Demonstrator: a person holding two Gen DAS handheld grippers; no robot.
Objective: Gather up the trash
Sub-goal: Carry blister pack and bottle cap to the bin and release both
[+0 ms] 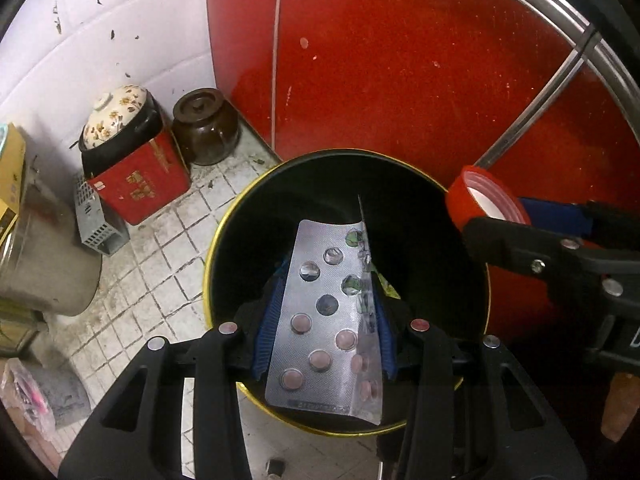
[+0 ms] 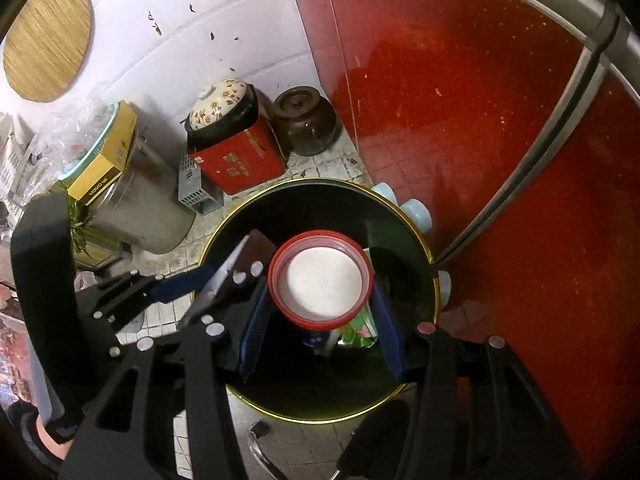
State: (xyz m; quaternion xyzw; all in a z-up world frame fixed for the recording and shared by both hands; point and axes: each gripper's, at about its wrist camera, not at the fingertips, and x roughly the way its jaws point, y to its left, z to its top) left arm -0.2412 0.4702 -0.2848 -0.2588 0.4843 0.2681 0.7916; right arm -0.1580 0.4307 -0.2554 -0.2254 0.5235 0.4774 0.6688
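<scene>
My left gripper (image 1: 326, 340) is shut on a folded silver pill blister pack (image 1: 324, 320) and holds it over the open mouth of a black bin with a gold rim (image 1: 208, 264). My right gripper (image 2: 320, 312) is shut on a red jar lid with a white inside (image 2: 322, 278), also above the bin (image 2: 430, 276). The lid (image 1: 486, 200) and the right gripper show at the right of the left wrist view. The left gripper and the edge of the blister pack (image 2: 218, 280) show at the left of the right wrist view. Some wrappers (image 2: 360, 330) lie inside the bin.
A red cabinet wall (image 1: 400, 80) stands behind the bin. On the tiled floor at the left are a red tin (image 1: 140, 184) with a flowered pot (image 1: 116, 120) on it, a brown jar (image 1: 206, 130), a grey metal pot (image 1: 44, 256) and a yellow box (image 2: 104, 160).
</scene>
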